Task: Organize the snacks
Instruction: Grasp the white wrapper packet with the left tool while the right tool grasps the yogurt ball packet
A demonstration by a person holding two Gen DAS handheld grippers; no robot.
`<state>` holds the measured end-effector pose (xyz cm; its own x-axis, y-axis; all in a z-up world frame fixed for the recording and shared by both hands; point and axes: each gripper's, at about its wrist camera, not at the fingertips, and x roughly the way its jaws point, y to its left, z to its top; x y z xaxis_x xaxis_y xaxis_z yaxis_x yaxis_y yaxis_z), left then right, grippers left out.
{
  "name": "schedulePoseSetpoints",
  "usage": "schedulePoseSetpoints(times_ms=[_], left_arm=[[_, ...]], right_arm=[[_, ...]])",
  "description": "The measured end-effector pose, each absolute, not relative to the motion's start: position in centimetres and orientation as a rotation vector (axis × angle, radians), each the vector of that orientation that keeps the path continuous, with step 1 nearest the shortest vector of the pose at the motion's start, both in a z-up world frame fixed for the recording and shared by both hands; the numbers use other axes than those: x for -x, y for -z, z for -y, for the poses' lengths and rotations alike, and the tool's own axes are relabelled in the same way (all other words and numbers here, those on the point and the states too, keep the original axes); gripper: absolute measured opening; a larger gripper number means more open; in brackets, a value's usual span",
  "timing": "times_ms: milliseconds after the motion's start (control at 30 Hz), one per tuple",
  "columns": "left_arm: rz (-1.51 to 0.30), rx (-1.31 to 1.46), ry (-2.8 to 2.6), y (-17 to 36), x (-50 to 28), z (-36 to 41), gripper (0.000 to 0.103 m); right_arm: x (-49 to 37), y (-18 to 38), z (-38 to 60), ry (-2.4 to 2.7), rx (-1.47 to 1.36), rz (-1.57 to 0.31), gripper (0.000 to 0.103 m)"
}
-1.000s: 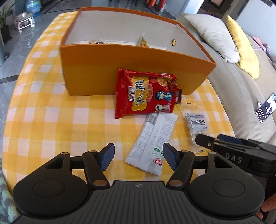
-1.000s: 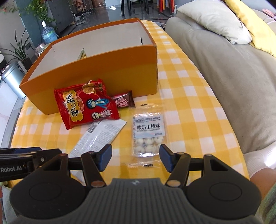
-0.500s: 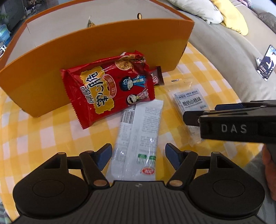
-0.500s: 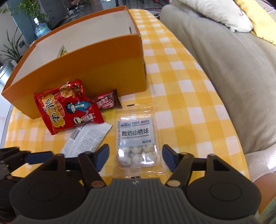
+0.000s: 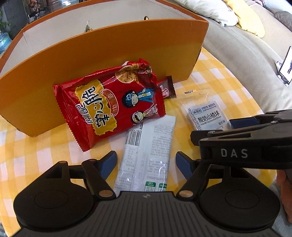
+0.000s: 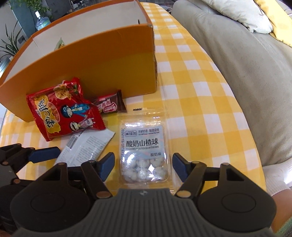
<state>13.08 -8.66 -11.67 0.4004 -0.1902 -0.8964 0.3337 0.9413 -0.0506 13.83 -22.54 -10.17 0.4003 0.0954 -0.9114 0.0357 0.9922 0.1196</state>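
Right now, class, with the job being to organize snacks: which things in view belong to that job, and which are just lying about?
Part of the job:
orange box
red snack bag
brown bar
white sachet
hawthorn ball pack
left gripper, open
right gripper, open

Just lying about:
checked tablecloth
sofa
white pillow
water bottle

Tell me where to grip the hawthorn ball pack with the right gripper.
Take the hawthorn ball pack across its near end, where the balls bulge. It lies flat, lengthwise between the open right gripper, so probably come straight down from the near side; the flat clear margins offer little to pinch.
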Motion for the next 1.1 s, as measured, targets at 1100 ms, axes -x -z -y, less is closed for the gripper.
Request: schedulePoseSetpoints(times_ms=[1100], left_arm=[[-1.255, -0.193, 0.291, 11.6, -11.0, 6.5, 0.080]], right_arm=[[-12.6, 10.3, 20.2, -0.074, -0.026, -1.255, 0.064]])
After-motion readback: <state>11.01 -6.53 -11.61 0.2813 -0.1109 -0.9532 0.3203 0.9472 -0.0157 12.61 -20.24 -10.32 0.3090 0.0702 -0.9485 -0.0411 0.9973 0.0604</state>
